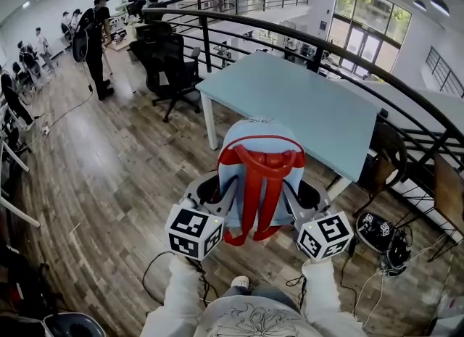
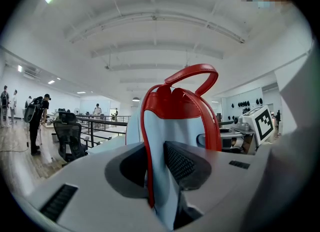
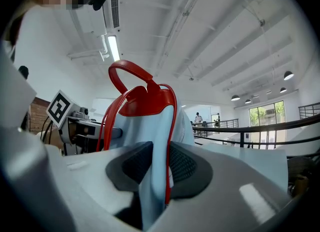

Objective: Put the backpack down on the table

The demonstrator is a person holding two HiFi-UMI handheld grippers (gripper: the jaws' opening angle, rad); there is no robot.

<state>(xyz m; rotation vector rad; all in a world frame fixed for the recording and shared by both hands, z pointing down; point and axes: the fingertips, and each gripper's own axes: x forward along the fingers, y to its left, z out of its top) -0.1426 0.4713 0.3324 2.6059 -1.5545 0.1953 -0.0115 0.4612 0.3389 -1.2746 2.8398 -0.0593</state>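
1. Backpack: light blue with red straps and a red top handle, held up in the air between both grippers, strap side facing the head camera.
2. What is inside it cannot be told. No open pocket or zip gap shows in any view, though the body looks rounded, not flat.
3. On its left side, the left gripper is clamped tight, with blue cloth and a line of red piping pinched between the dark ribbed pads.
4. On its right side, the right gripper bites the same way, with blue cloth and red trim squeezed between its pads.
5. Each gripper's marker cube sits at the near end, the left cube and the right cube, with pale sleeves behind them.
6. Beyond the backpack stands the table, with a pale blue-green top and white legs. In the head view the backpack's top end overlaps the table's near corner, and its lower end is over the wood floor. Whether it touches the table cannot be told.
7. The strap ends dangle loose between the two cubes.
8. A black chair stands off the table's far-left end, and a black railing curves behind the table.
9. Dark cabled gear lies on the floor near the table, at the right.
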